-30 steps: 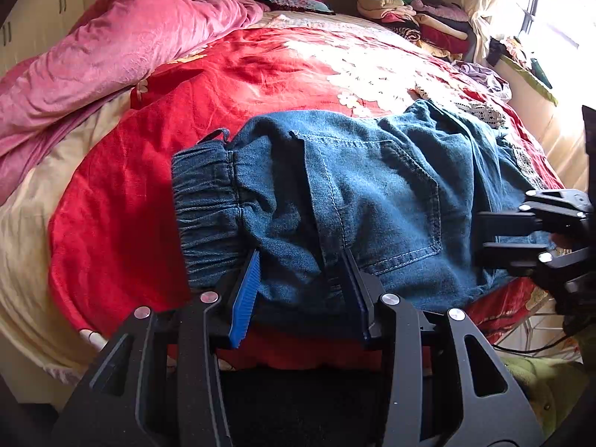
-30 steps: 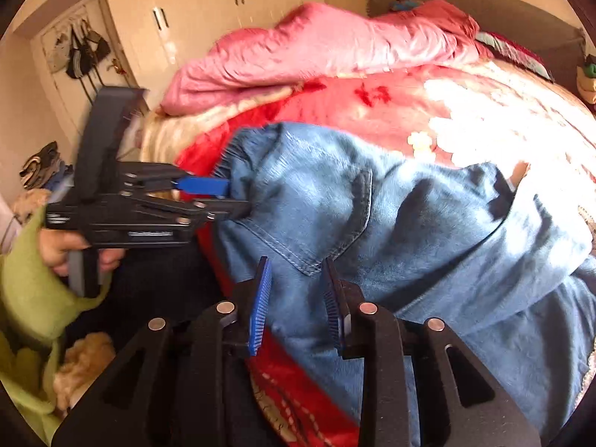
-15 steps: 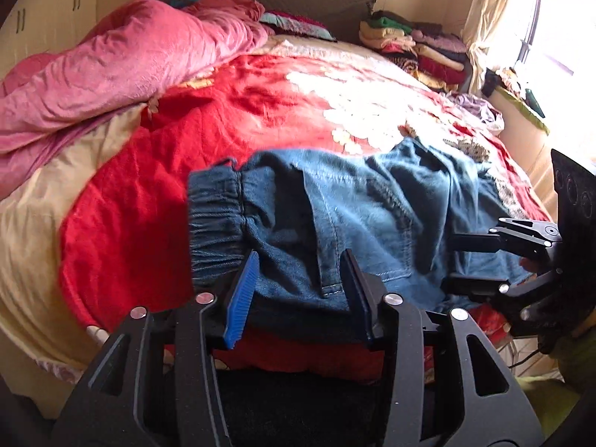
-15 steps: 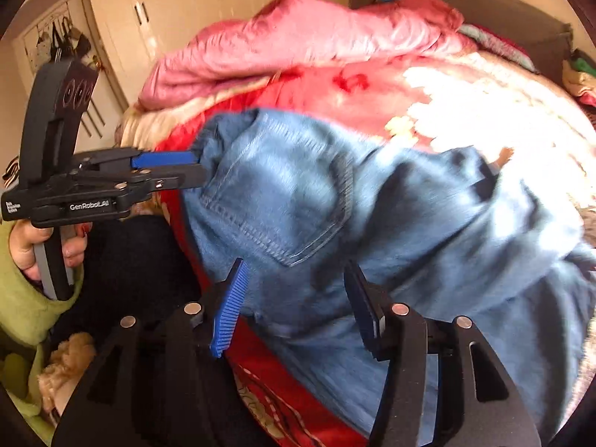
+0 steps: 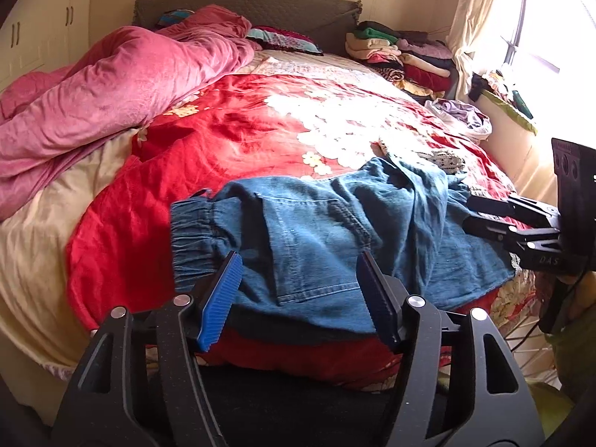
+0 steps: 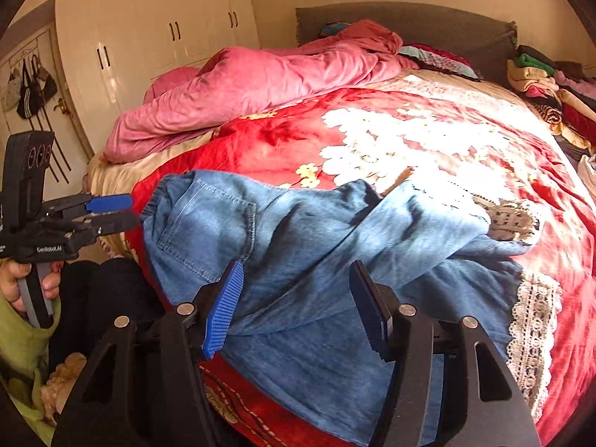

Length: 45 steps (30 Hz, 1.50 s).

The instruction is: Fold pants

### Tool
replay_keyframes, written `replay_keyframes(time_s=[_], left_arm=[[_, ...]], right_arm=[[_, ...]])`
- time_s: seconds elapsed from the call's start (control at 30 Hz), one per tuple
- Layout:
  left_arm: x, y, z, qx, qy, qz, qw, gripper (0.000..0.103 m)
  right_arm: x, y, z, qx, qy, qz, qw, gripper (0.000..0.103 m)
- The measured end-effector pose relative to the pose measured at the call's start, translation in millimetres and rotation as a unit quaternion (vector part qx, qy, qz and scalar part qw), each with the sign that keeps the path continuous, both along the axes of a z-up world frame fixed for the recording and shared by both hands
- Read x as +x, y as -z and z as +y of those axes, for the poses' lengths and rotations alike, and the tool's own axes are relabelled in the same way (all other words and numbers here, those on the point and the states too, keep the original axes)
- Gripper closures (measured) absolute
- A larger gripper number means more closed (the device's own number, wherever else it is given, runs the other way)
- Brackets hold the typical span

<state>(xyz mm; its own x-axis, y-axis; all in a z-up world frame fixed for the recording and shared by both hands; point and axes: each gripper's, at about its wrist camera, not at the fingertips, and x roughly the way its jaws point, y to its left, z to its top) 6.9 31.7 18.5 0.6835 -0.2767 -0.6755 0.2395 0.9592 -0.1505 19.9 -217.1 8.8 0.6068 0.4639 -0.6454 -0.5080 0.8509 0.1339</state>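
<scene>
On the red floral bedspread (image 5: 231, 141) we found the blue denim pants (image 5: 335, 231) lying folded over near the bed's front edge, elastic waistband (image 5: 192, 238) to the left and lace-trimmed hems (image 6: 532, 320) trailing off to the right. A rumpled pink duvet (image 5: 111, 85) filled the far left of the bed, a stack of folded clothes (image 5: 398, 52) sat against the headboard corner by the window, and white wardrobe doors (image 6: 156, 41) stood behind the bed in the right wrist view. Nothing lay on the pants or between them and our tools.

We held the left gripper (image 5: 301, 294) just off the waist end, its jaws apart with no denim pressed between the pads. The right gripper (image 6: 294, 305) hovered over the leg fabric, jaws likewise spread and gripping nothing; from the left it appeared at the pants' right edge (image 5: 484, 214).

Against a second before, both sets of jaws had just been opening: they had pinched or nearly pinched the denim then, and both tools had drawn back and up from the cloth, leaving the pants resting flat.
</scene>
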Motion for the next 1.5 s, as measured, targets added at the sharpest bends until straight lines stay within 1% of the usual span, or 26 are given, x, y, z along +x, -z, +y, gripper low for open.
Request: replay_keyframes(time_s=[0.3, 0.63, 0.73, 0.8, 0.87, 0.93, 1.03, 1.1, 1.17, 1.37, 1.4, 1.43, 1.47, 1.5], left_arm=[[5.1, 4.6, -34.8, -0.004, 0.041, 0.013, 0.9991, 0.043], [16.8, 20.8, -76.1, -0.012, 0.094, 0.045, 0.9945, 0.043], [23.5, 30.1, -88.9, -0.037, 0.114, 0.070, 0.9904, 0.046], [26.8, 34.3, -95.9, -0.042, 0.123, 0.079, 0.9884, 0.054], [30.9, 38.1, -103.0, -0.048, 0.134, 0.089, 0.9859, 0.055], [35.7, 42.2, -109.4, -0.057, 0.143, 0.101, 0.9829, 0.059], [43.8, 49.8, -116.7, -0.061, 0.149, 0.113, 0.9805, 0.060], [49.3, 54.0, -120.8, -0.073, 0.153, 0.124, 0.9776, 0.060], [55.3, 60.1, -124.2, -0.084, 0.151, 0.134, 0.9759, 0.060], [73.6, 72.6, -129.8, -0.100, 0.140, 0.150, 0.9737, 0.060], [76.7, 73.7, -130.9, -0.103, 0.137, 0.151, 0.9737, 0.061], [78.0, 74.5, -131.6, -0.103, 0.135, 0.152, 0.9736, 0.063], [78.8, 74.8, -132.7, -0.104, 0.132, 0.153, 0.9740, 0.073], [79.3, 75.1, -133.8, -0.105, 0.131, 0.153, 0.9738, 0.085]], right_arm=[[8.0, -9.0, -24.3, 0.009, 0.036, -0.014, 0.999, 0.045], [32.4, -16.6, -32.4, -0.004, 0.052, -0.023, 0.998, 0.045], [50.6, -19.1, -33.3, -0.007, 0.060, -0.019, 0.998, 0.045], [65.3, -20.3, -35.6, 0.002, 0.062, -0.012, 0.998, 0.045], [81.6, -21.0, -36.7, 0.010, 0.064, -0.004, 0.998, 0.045], [97.2, -20.2, -35.9, 0.005, 0.070, 0.004, 0.998, 0.045], [123.0, -15.5, -32.0, -0.008, 0.075, 0.021, 0.997, 0.045], [138.9, -10.0, -28.1, -0.023, 0.081, 0.032, 0.996, 0.045], [153.4, -4.9, -24.9, -0.027, 0.078, 0.040, 0.996, 0.045], [195.2, 10.5, -15.4, -0.061, 0.089, 0.060, 0.992, 0.045], [202.9, 13.9, -14.0, -0.068, 0.091, 0.066, 0.991, 0.040], [209.1, 16.6, -11.9, -0.081, 0.101, 0.070, 0.989, 0.030], [214.4, 19.1, -9.5, -0.096, 0.109, 0.067, 0.987, 0.020], [218.9, 21.0, -6.9, -0.104, 0.107, 0.064, 0.987, 0.021]])
